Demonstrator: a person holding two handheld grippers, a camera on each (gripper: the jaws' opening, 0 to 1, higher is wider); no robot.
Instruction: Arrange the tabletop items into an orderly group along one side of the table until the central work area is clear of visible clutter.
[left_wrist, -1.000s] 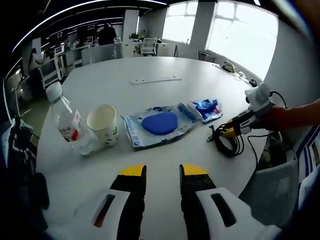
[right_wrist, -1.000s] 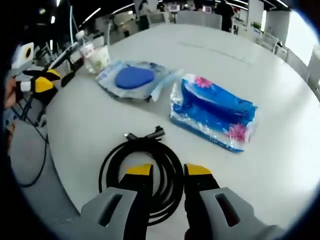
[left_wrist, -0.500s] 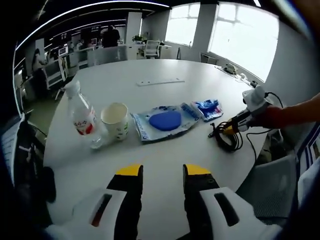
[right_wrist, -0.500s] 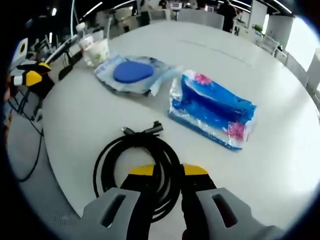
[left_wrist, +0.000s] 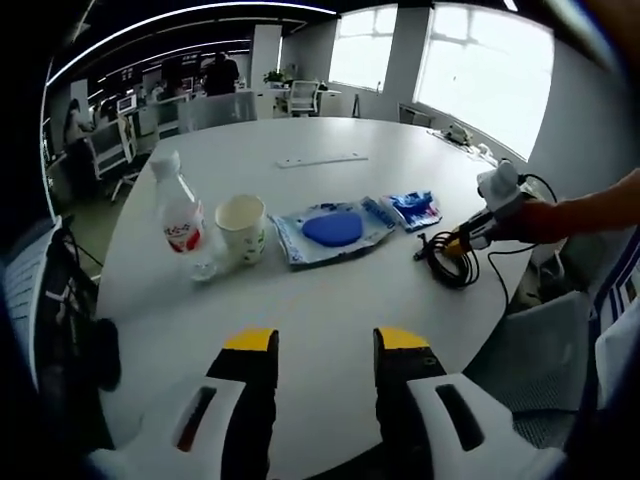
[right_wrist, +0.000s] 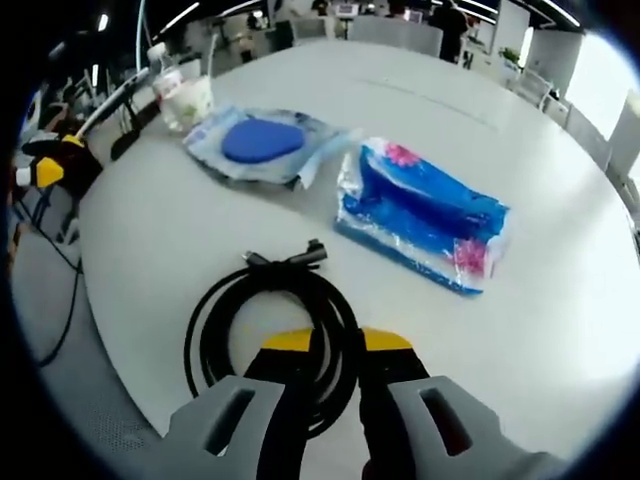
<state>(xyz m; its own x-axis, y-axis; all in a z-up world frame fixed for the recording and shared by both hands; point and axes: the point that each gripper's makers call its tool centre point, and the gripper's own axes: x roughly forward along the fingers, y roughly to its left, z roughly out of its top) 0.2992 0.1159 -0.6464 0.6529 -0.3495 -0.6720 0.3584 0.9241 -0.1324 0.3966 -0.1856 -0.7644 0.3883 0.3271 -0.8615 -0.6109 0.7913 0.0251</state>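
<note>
Right gripper (right_wrist: 337, 342) low at the near table edge, yellow-tipped jaws nearly together and pinching the near side of the black coiled cable (right_wrist: 268, 330). Strand visible in the narrow gap between the tips. Cable lying flat on the white round table (right_wrist: 560, 330), connector ends poking out at the far side of the coil.

Just past the cable, to the right in the right gripper view: blue tissue pack (right_wrist: 420, 218), flat, slightly angled. To its left, clear pouch with a blue oval pad inside (right_wrist: 265, 143), edge close to the tissue pack, contact not clear. Farther back-left: paper cup (right_wrist: 190, 100) with the water bottle (right_wrist: 162, 62) beside it, both near the table edge.

Left gripper (left_wrist: 325, 350) hovering over the near edge of the table, jaws apart, nothing between them. Central stretch of table in front of it bare.

Beyond, in the left gripper view, items in a rough row from left to right: water bottle (left_wrist: 180, 214) upright, paper cup (left_wrist: 243, 226) just beside it, pouch (left_wrist: 331, 229), tissue pack (left_wrist: 413, 208), then cable (left_wrist: 448, 262) at the right edge with the right gripper (left_wrist: 462, 241) on it, held by a hand (left_wrist: 535, 219).

Farther back on the table, well apart from the row: flat white strip (left_wrist: 320, 159). Office desks, chairs and windows behind.
</note>
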